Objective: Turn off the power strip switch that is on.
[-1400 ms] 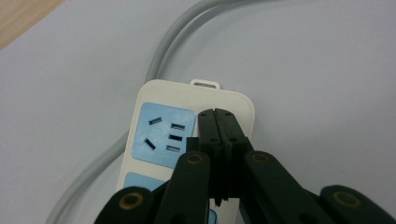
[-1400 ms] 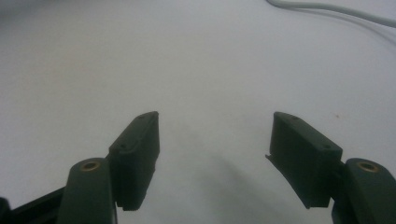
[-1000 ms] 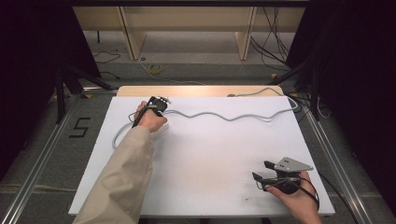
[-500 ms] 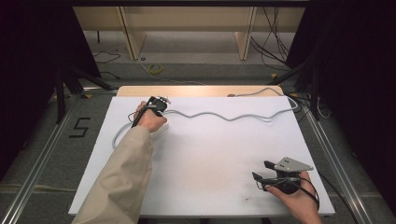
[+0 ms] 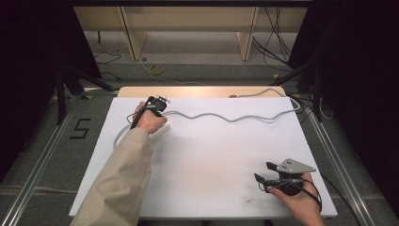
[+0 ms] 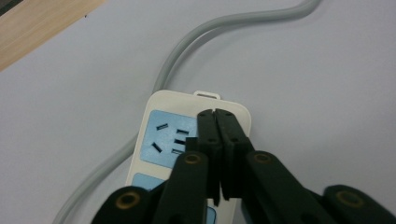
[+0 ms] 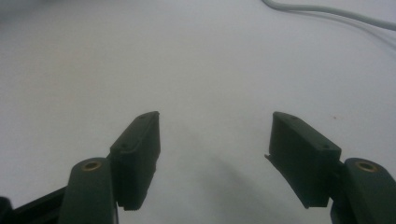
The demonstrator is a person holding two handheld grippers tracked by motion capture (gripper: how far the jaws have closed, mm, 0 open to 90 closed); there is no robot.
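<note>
Black numeral "5" point(image 5: 81, 128) on floor left of table.

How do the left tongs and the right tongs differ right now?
The left tongs have their jaws pressed together; the right tongs stand wide open. The left tongs hang over the power strip at the far left; the right tongs sit near the table's front right, over bare surface. Both are black and hand-held.

Smooth glossy plastic power strip point(image 6: 187, 140) with a rubbery grey cable point(image 6: 224, 28) lies on a matt white table point(image 5: 211, 155)
</note>
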